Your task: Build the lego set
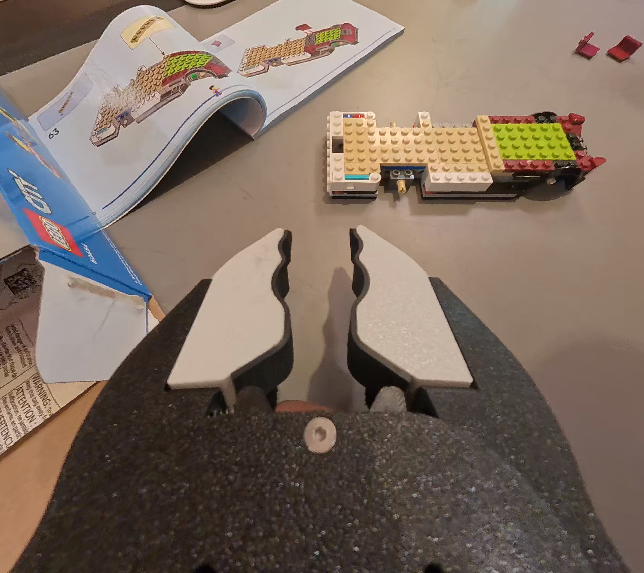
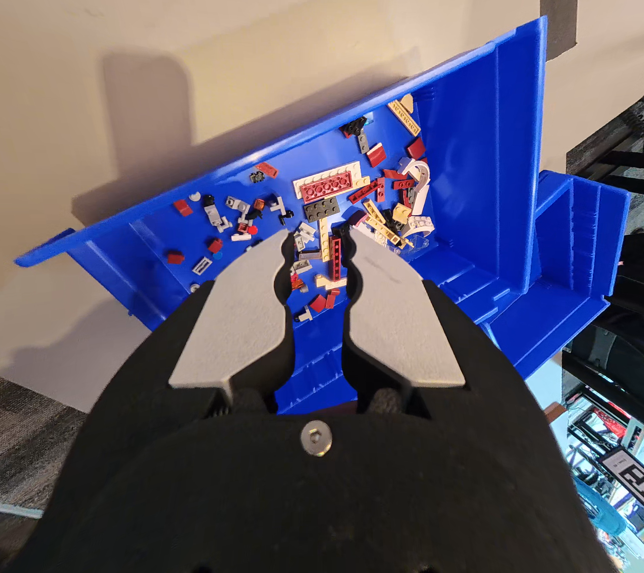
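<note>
The brick model (image 1: 453,155) lies on the table (image 1: 453,312), to the right of the open booklet (image 1: 216,68). A box (image 1: 69,235) lies near and left of the booklet. Two small bricks (image 1: 608,47) sit far right – apart from the model. Loose bricks (image 2: 331,207) lie in the bin (image 2: 488,173).

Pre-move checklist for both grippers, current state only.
1. Left gripper empty: ok, jaws apart, only bare table between them.
2. Left gripper apart from brick model: ok, the model lies ahead and to the right, untouched.
3. Open instruction booklet and blue box out of the left jaws: ok, both lie off to the left.
4. Right gripper empty: ok, jaws apart above loose bricks.
5. Right gripper over blue bin: ok, fingertips point into its pile of loose bricks.
6. Dark red long brick touched by the right pads: cannot tell, it shows between the fingers.
</note>
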`<state>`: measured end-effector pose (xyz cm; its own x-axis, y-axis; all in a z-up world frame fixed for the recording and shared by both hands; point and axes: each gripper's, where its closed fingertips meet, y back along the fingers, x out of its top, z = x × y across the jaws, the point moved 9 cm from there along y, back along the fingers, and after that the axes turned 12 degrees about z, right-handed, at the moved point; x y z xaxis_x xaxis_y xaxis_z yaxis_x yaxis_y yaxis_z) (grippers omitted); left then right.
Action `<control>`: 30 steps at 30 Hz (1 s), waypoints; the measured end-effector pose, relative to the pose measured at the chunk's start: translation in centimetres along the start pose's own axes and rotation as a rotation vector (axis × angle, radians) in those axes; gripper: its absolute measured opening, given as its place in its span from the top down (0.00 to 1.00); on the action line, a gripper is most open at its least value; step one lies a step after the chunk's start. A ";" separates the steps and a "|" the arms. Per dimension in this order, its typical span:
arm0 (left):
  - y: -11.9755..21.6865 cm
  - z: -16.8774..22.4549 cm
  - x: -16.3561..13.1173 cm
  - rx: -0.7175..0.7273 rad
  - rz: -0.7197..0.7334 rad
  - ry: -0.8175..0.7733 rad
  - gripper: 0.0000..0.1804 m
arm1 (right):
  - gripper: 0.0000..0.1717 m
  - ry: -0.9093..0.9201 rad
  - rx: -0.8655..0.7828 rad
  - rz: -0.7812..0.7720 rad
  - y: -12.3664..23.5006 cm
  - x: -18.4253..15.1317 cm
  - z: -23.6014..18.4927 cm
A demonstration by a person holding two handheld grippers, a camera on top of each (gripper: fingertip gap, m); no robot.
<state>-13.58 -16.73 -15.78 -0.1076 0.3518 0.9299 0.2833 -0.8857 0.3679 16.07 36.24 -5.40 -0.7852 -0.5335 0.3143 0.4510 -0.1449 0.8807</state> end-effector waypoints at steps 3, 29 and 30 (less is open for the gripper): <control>-0.1 0.2 -0.1 0.033 -0.013 -0.027 0.82 | 0.84 -0.001 0.007 0.001 0.3 -1.1 -0.4; -4.1 3.8 0.3 0.138 -0.165 -0.038 0.82 | 0.85 0.072 0.122 0.213 -0.4 -10.1 -11.2; -4.1 3.8 0.3 0.137 -0.169 -0.042 0.82 | 0.85 0.080 0.126 0.218 -0.4 -9.7 -11.6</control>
<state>-11.11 -11.85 -17.05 -0.1255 0.5065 0.8531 0.3916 -0.7648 0.5116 28.46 31.82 -12.93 -0.6369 -0.6058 0.4768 0.5453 0.0832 0.8341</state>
